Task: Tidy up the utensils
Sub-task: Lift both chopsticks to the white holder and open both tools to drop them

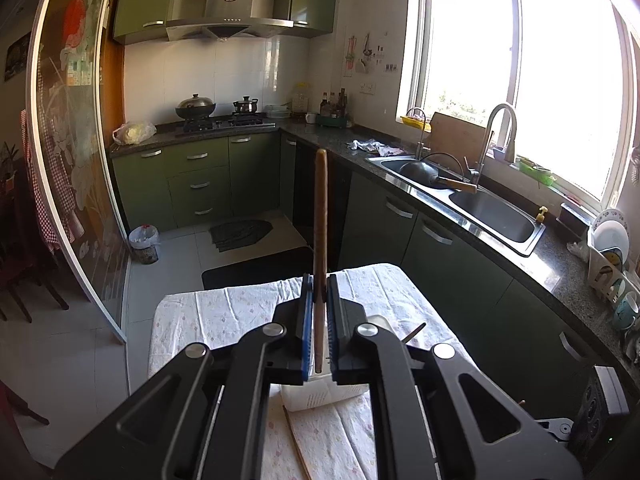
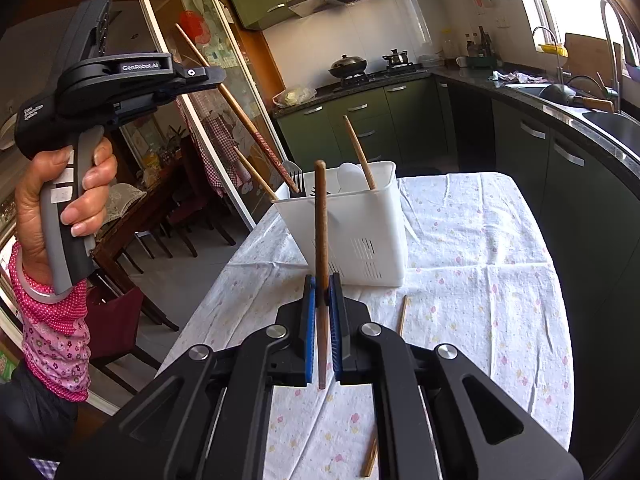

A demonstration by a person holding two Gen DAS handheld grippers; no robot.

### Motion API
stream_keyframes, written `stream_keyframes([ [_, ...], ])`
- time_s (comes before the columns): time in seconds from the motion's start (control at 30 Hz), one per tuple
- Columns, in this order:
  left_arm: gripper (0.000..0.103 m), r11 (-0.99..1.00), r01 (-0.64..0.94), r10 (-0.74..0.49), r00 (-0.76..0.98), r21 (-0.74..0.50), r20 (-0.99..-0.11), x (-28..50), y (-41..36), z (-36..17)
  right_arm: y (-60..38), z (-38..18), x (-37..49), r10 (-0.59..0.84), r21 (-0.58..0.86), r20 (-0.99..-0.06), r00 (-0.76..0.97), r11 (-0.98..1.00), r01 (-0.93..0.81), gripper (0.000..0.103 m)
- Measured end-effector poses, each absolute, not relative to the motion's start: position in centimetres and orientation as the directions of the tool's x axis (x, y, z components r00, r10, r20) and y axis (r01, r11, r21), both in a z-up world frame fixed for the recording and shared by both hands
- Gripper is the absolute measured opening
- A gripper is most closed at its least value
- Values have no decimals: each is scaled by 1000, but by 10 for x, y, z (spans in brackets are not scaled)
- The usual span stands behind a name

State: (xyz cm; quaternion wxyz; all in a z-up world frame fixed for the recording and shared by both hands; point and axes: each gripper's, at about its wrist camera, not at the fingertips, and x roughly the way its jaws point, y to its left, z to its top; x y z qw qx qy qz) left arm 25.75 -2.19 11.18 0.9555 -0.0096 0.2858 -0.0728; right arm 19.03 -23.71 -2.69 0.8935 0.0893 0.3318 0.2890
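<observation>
White caddy (image 2: 360, 236) on the table (image 2: 480, 240) hides the lower ends of its fork (image 2: 297, 184), spoon (image 2: 347, 176) and two chopsticks (image 2: 360, 152). Two more lie loose on the cloth, one cut off by the frame edge. Left gripper (image 1: 319, 292) is clamped on one chopstick (image 1: 320, 216), raised beside the caddy; right gripper (image 2: 322, 294) pinches another (image 2: 321, 232), upright.

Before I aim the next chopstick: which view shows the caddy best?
The right wrist view: the white caddy stands in full on the table, fork and chopsticks inside. The left wrist view shows only a sliver of it under the left gripper.
</observation>
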Motion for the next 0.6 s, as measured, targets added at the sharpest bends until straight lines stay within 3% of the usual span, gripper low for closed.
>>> stream_keyframes([
  [0.33,7,991,130,-120,750,-32,-650,282,-21,56,-236,25,187,565,298,-456,687,825,-481,7],
  [0.5,7,990,139,-125,741,-31,-660,279,-19,50,-226,59,195,546,257,-402,735,838,-481,7],
  [0.6,13,989,145,-128,747,-28,-652,274,-18,53,-221,77,201,528,235,-365,767,850,-472,7],
])
